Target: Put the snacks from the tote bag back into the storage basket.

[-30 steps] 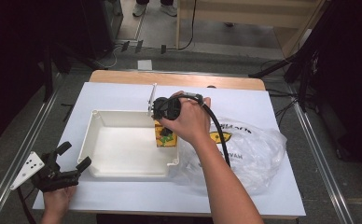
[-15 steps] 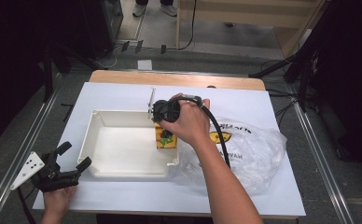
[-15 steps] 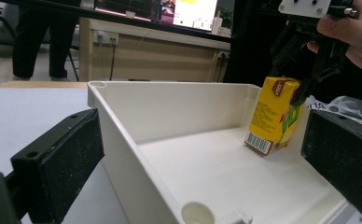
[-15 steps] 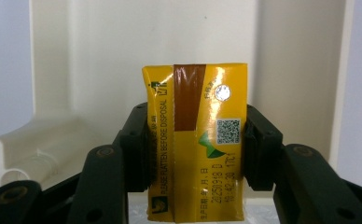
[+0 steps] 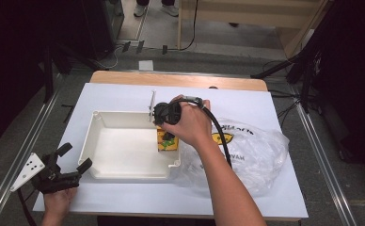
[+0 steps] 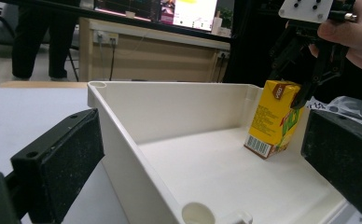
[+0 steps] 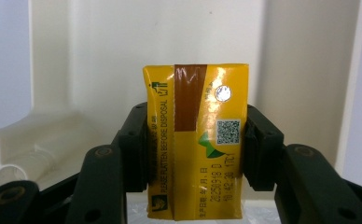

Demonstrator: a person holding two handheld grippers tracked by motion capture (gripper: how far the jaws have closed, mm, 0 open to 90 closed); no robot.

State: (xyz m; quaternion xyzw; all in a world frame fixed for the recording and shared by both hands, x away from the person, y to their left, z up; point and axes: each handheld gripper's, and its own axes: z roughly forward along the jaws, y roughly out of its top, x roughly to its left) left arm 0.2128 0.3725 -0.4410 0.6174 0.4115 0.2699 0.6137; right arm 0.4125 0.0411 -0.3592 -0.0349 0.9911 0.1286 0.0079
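A yellow juice carton (image 5: 166,140) stands tilted at the right end of a white tray (image 5: 96,141), with its lower edge on the tray floor. My right gripper (image 5: 168,132) comes down from above and is shut on the carton (image 7: 198,140), one pad on each narrow side. In the left gripper view the carton (image 6: 272,119) leans inside the tray (image 6: 170,112) with the right gripper (image 6: 288,88) on its top. My left gripper (image 5: 77,156) rests open by the tray's near left corner, with nothing held between its jaws (image 6: 202,158).
A crumpled clear plastic bag (image 5: 251,155) with printed lettering lies right of the tray against its end wall. White sheet (image 5: 124,96) covers the wooden table. Dark stands and cables surround the table on the floor.
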